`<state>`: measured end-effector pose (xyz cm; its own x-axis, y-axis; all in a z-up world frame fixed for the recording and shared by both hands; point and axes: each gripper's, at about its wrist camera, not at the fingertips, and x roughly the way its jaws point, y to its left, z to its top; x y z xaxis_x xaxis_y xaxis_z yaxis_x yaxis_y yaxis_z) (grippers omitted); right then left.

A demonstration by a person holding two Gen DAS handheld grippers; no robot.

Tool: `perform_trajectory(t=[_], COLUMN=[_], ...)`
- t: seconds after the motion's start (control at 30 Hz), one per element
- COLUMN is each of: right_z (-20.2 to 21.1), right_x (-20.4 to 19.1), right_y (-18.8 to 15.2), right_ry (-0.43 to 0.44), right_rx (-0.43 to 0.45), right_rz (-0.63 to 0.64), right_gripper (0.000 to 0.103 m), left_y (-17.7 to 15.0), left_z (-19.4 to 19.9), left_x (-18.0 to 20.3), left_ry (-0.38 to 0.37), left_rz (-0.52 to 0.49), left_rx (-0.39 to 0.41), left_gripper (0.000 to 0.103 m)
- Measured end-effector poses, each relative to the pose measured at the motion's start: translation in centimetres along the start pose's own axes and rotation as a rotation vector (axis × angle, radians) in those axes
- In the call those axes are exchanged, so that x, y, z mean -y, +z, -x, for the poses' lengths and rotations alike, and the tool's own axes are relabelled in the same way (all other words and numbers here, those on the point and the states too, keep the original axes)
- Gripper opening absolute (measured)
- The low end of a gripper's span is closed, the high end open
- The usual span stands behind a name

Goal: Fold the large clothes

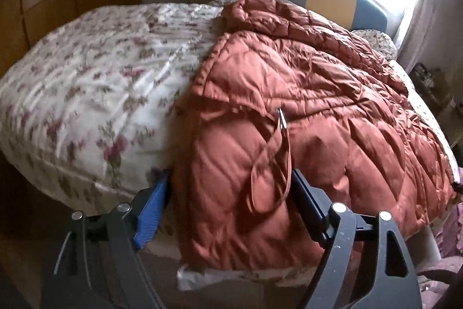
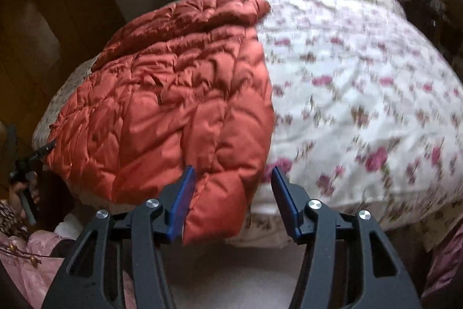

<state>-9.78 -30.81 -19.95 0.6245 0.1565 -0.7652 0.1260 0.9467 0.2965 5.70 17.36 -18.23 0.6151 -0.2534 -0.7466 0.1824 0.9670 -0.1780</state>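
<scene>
i am holding the left gripper (image 1: 231, 210) with jaws apart, straddling the rust quilted coat's (image 1: 289, 112) near edge. the right gripper (image 2: 231, 201) is likewise unclenched over its hem. the coat is lying on the floral bedspread (image 2: 361, 83).

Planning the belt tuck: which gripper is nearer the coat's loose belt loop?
Left. The left gripper straddles the belt loop at the rust coat's hem; the right gripper is at the other hem corner.

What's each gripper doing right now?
Left gripper: open, astride the coat hem, not clamped.
Right gripper: open around the coat corner, not clamped.
</scene>
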Motion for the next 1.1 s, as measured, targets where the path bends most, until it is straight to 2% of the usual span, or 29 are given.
perform_trajectory(t=[0.07,0.1,0.13,0.17,0.2,0.23,0.3,0.53,0.73,0.9,1.1], right_z=[-0.8,-1.1,-1.4,-1.5,-1.4,-1.1,-0.6,1.7,1.8,0.5,-1.6], right_x=[0.6,0.8,0.8,0.8,0.6,0.4,0.0,-2.0,-2.9,-3.3,-3.5], right_y=[-0.3,-0.5,-0.6,-0.6,-0.4,-0.2,0.4,4.8,9.7,14.5,19.8], right_ry=[0.030,0.058,0.098,0.119,0.128,0.146,0.161,0.215,0.228,0.206,0.177], right_rx=[-0.028,-0.040,-0.050,-0.053,-0.049,-0.038,-0.017,0.124,0.223,0.283,0.313], right_rz=[-0.052,-0.075,-0.090,-0.093,-0.087,-0.076,-0.067,-0.026,-0.019,-0.014,-0.031], right_gripper=[0.050,0.039,0.035,0.028,0.020,0.018,0.013,0.012,0.012,0.012,0.011], left_y=[-0.3,-0.3,-0.3,-0.1,0.0,0.1,0.7,4.7,9.3,13.5,18.2], left_z=[0.0,0.0,0.1,0.2,0.3,0.6,1.1,3.2,3.9,2.9,-0.1], left_x=[0.1,0.3,0.5,0.6,0.8,1.0,1.5,2.6,3.5,3.7,4.1], left_ry=[-0.014,-0.020,-0.030,-0.045,-0.064,-0.082,-0.087,-0.164,-0.172,-0.185,-0.180], left_rz=[0.018,0.014,0.006,0.004,0.006,0.005,-0.005,0.043,0.047,0.075,0.104], left_rx=[-0.008,-0.010,-0.014,-0.021,-0.027,-0.030,-0.020,0.070,0.157,0.198,0.214], left_gripper=[0.074,0.067,0.062,0.049,0.041,0.030,0.018,0.015,0.015,0.015,0.015])
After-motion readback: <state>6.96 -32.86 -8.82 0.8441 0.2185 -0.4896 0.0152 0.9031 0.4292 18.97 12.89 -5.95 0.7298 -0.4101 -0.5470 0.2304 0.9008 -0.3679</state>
